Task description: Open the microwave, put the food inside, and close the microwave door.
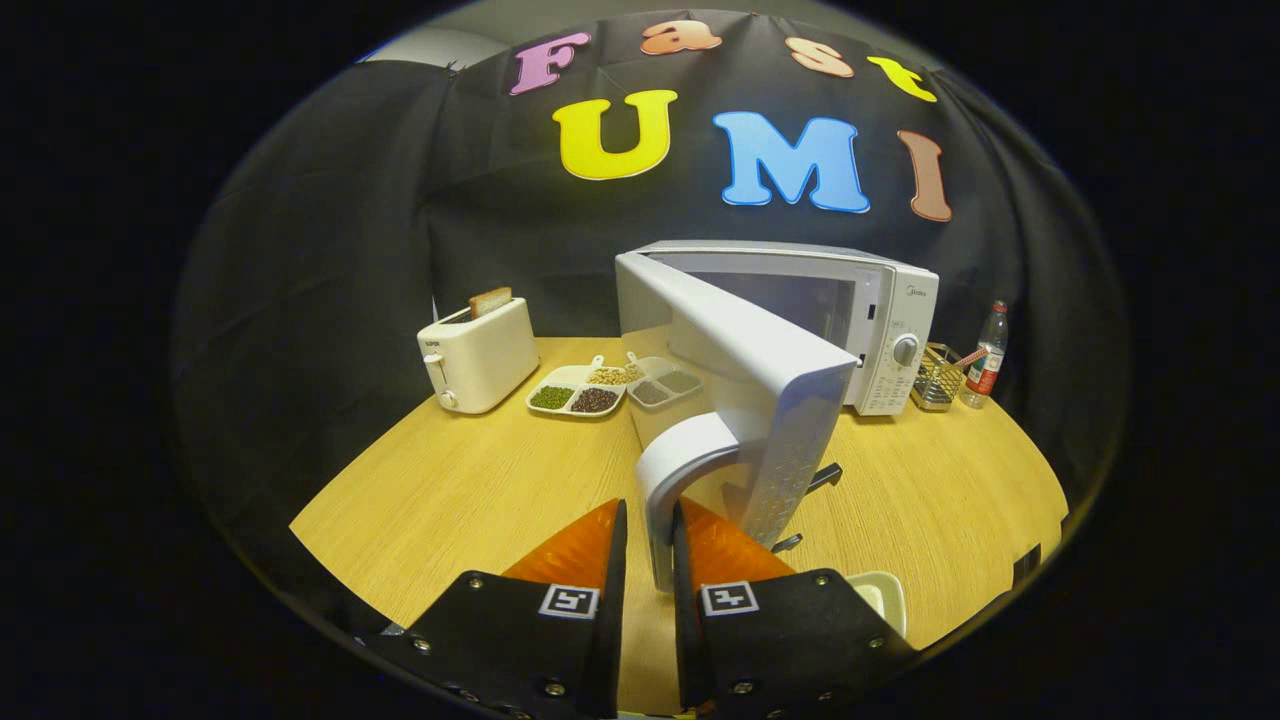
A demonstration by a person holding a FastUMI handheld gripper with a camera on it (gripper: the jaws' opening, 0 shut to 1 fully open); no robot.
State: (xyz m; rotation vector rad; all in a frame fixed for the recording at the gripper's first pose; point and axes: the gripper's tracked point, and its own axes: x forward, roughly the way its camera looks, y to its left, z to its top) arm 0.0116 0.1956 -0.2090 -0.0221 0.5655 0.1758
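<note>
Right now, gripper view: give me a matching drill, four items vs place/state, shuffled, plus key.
Items:
1. microwave door
2. toaster
3. door handle
4. bottle

Places/states:
A. between the fingers of the gripper
B. swung open
C. beyond the wire basket, beside the microwave
D. a slice sticking out on top

Pairs: 1-B, 2-D, 3-A, 4-C

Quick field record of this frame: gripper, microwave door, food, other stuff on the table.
gripper: gripper shut on door handle
microwave: microwave at back of table, door swung wide open toward the gripper
food: white dish just right of the fingers, contents hard to tell
left of microwave: toaster with toast, divided trays of grains
right of microwave: wire basket, bottle
</note>
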